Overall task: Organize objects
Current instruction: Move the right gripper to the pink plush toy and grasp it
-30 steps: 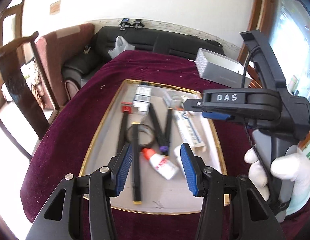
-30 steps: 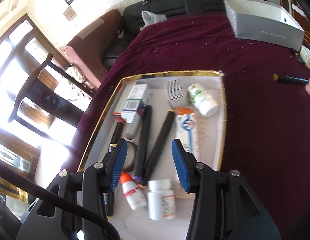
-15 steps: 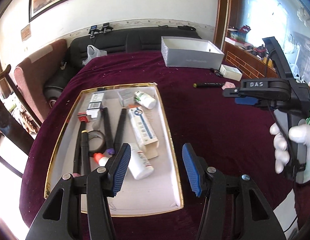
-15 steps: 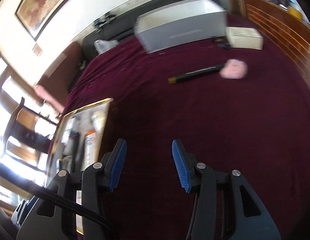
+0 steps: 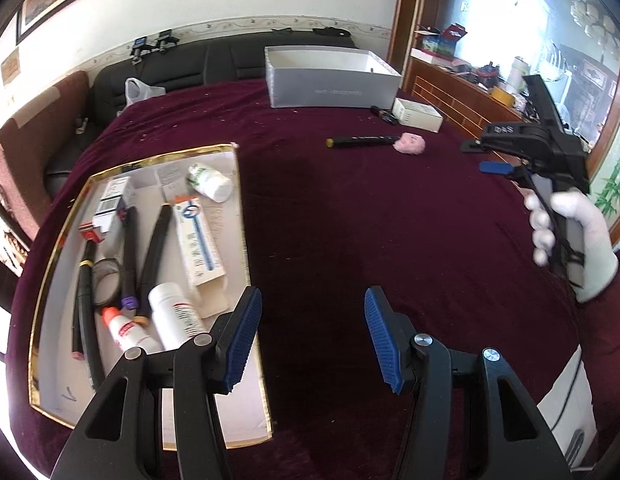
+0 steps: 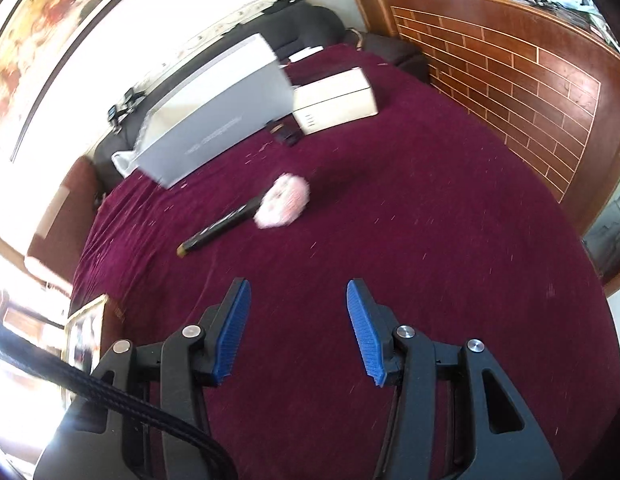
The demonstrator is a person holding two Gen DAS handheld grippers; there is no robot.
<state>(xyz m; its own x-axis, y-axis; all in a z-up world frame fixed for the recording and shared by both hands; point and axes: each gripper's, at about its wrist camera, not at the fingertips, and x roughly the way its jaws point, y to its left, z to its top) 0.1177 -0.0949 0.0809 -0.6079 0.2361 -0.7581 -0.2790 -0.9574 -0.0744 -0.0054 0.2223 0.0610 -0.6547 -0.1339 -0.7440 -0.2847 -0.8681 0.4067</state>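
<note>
Both hand-held grippers are seen with blue pads spread and nothing between them. In the left wrist view, the left hand-held gripper [image 5: 312, 338] is held over the maroon cloth of the counter [image 5: 390, 220], its left pad above the edge of a gold-rimmed tray [image 5: 241, 216]. Inside the tray are laid a white pill bottle [image 5: 175, 316], a small red-capped dropper bottle [image 5: 127, 330], a long white carton [image 5: 197, 240], a green-labelled bottle [image 5: 209, 180] and several black pens (exact count hard to tell). Farther off on the cloth lies a black-handled brush with a pink fluffy head [image 5: 368, 143], with a grey open box [image 5: 332, 80] and a small white box [image 5: 418, 114] behind it. At right, the right hand-held gripper [image 5: 486, 156] is gripped by a white-gloved hand [image 5: 570, 240].

In the right wrist view (somewhat blurred), the right hand-held gripper [image 6: 297, 330] is pointed toward the brush [image 6: 249, 214]; its jaws are opening over bare cloth. The grey box [image 6: 217, 116] and white box [image 6: 336, 100] are seen beyond, and the tray corner [image 6: 87, 320] at far left.
</note>
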